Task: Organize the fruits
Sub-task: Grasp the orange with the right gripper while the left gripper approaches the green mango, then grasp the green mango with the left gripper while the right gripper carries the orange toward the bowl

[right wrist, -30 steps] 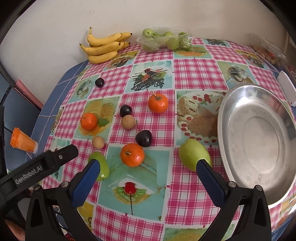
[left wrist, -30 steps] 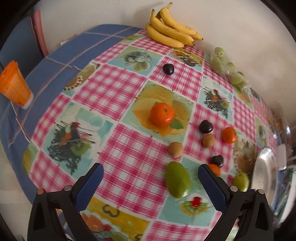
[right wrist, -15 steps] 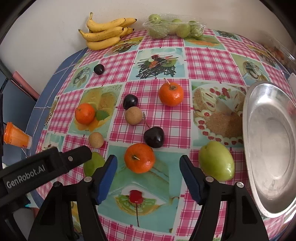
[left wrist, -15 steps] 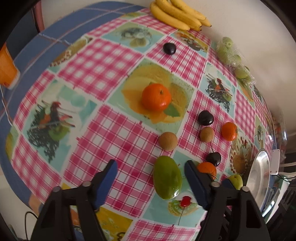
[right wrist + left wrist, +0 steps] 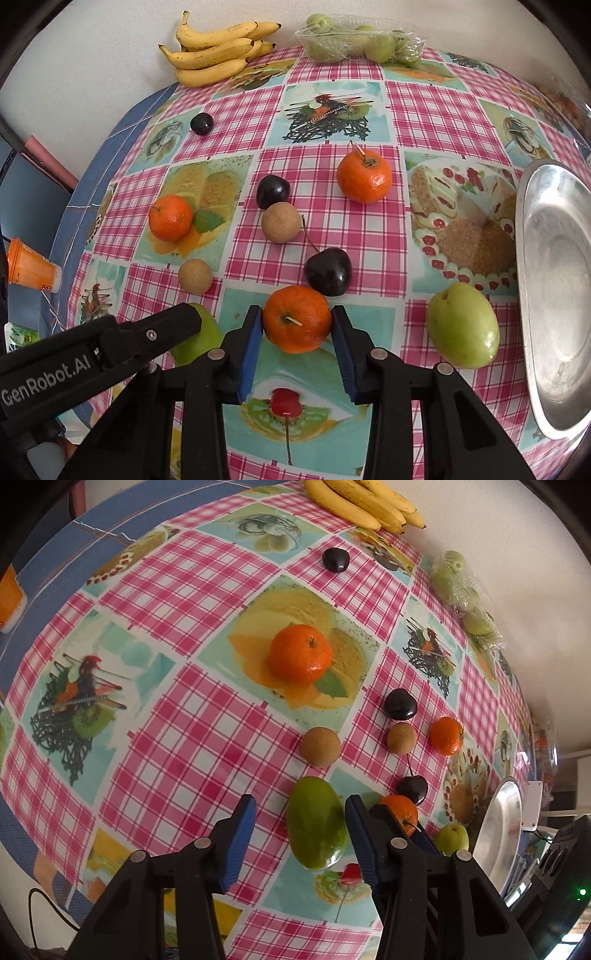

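My right gripper (image 5: pixel 297 326) has its blue pads against both sides of an orange tangerine (image 5: pixel 297 319) that rests on the tablecloth; a dark cherry (image 5: pixel 328 271) touches it behind. My left gripper (image 5: pixel 300 832) is open around a long green fruit (image 5: pixel 317 821), with a gap on its left side. That green fruit shows in the right wrist view (image 5: pixel 194 338), half hidden by the left gripper's arm. A green apple-like fruit (image 5: pixel 463 325) lies beside the steel tray (image 5: pixel 554 288). Two more tangerines (image 5: pixel 364 177) (image 5: pixel 170 218), brown round fruits (image 5: pixel 280 222) (image 5: pixel 195 276) and dark cherries (image 5: pixel 272 191) are scattered ahead.
Bananas (image 5: pixel 218 51) and a clear pack of green fruits (image 5: pixel 360 42) lie at the far edge by the wall. An orange cup (image 5: pixel 27 264) stands on the blue cloth at the left. A white box (image 5: pixel 532 805) sits behind the tray.
Both grippers moved forward and down and narrowed. The right one closed onto the near tangerine. The left one came around the long green fruit.
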Tool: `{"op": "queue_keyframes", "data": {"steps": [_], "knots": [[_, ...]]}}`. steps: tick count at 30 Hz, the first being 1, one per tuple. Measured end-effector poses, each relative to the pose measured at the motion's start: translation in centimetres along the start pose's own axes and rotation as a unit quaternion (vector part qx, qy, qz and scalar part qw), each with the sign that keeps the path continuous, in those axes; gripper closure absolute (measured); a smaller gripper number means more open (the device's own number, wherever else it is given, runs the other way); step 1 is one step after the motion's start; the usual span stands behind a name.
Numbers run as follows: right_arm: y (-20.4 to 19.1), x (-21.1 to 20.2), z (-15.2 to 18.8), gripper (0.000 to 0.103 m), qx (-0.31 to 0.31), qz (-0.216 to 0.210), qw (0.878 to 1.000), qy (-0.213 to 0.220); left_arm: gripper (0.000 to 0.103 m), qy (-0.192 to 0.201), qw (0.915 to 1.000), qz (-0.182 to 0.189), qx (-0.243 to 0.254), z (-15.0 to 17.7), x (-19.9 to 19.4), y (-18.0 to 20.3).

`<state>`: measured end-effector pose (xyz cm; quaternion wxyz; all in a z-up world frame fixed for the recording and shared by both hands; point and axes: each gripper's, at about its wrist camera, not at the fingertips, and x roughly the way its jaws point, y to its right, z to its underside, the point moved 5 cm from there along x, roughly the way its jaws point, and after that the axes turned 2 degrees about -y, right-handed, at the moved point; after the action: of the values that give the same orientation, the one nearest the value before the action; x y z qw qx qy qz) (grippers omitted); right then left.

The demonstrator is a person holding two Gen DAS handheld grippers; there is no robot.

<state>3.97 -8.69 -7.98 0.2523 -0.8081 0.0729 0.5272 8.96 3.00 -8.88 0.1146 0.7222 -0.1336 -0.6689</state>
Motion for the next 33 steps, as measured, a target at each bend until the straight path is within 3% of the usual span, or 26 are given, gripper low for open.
{"op": "queue_keyframes", "data": {"steps": [8,14,33], "knots": [[0.5,-0.8,1.1,0.064,0.001,0.005,1.000,-0.013,0.051,-0.007,0.9999,0.003,0.011,0.4,0.4,0.9],[1.2,-1.4,1.7,0.064,0.005,0.010,1.000,-0.021,0.063,-0.019,0.9998,-0.001,0.003,0.9,1.2,0.8],[4.3,-6.4,1.9,0.064,0.036,-0.015,0.999,0.016,0.064,0.029,0.9992,-0.020,0.018,1.2,-0.2,2.6]]}}
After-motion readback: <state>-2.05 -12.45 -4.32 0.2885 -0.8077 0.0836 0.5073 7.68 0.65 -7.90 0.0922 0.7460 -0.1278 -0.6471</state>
